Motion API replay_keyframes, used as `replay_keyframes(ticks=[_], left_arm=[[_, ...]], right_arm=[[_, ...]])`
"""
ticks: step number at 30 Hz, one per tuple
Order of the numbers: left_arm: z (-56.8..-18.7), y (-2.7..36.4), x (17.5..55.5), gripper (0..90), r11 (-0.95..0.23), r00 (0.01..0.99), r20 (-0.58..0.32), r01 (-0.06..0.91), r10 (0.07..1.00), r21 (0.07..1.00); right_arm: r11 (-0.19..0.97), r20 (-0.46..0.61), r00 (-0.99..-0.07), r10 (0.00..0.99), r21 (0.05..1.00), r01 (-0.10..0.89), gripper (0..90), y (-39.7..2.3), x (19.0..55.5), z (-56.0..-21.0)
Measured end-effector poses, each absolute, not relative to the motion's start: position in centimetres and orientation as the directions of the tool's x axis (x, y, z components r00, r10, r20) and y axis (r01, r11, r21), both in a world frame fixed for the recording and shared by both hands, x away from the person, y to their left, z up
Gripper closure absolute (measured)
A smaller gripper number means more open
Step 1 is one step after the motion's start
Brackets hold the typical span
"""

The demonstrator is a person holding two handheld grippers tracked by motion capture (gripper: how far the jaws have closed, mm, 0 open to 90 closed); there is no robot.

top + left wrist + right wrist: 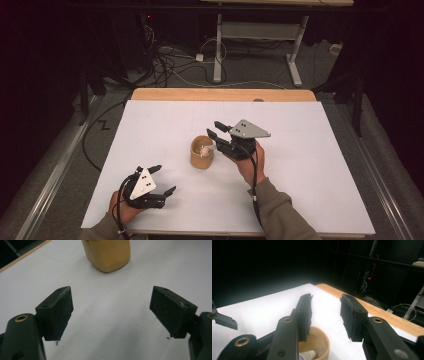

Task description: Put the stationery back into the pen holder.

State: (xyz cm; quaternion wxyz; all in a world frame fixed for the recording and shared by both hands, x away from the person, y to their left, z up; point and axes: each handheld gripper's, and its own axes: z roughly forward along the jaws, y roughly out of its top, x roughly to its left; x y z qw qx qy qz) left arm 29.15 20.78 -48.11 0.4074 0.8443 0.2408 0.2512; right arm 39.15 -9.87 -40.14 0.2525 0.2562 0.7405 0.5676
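One wooden cup point(202, 152), one white item point(205, 148) inside, two grippers

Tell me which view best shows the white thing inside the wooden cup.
High view: it looks down into the wooden cup at the white thing. Right gripper view catches its tip behind a jaw. Left gripper view shows the cup's outside.

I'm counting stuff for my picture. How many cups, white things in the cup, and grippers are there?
Cups: 1, the wooden cup
White things in the cup: 1, a white thing; I cannot tell what it is
Grippers: 2, left gripper and right gripper
Total: 4
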Motion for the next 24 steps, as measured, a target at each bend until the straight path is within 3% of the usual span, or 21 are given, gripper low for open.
replay_keyframes(ticks=[18,24], left_arm=[[-48.2,20.8,29.4,18.3,-0.555,0.744,0.232,0.218,0.627,0.803],[-48.3,20.7,29.4,18.3,-0.558,0.742,0.233,0.222,0.628,0.799]], right_arm=[[0.286,-0.199,-0.692,0.694,0.958,0.013,46.7,-13.1,37.0,-39.4],[0.317,-0.216,-0.688,0.692,0.948,0.021,33.7,-14.3,36.9,-39.8]])
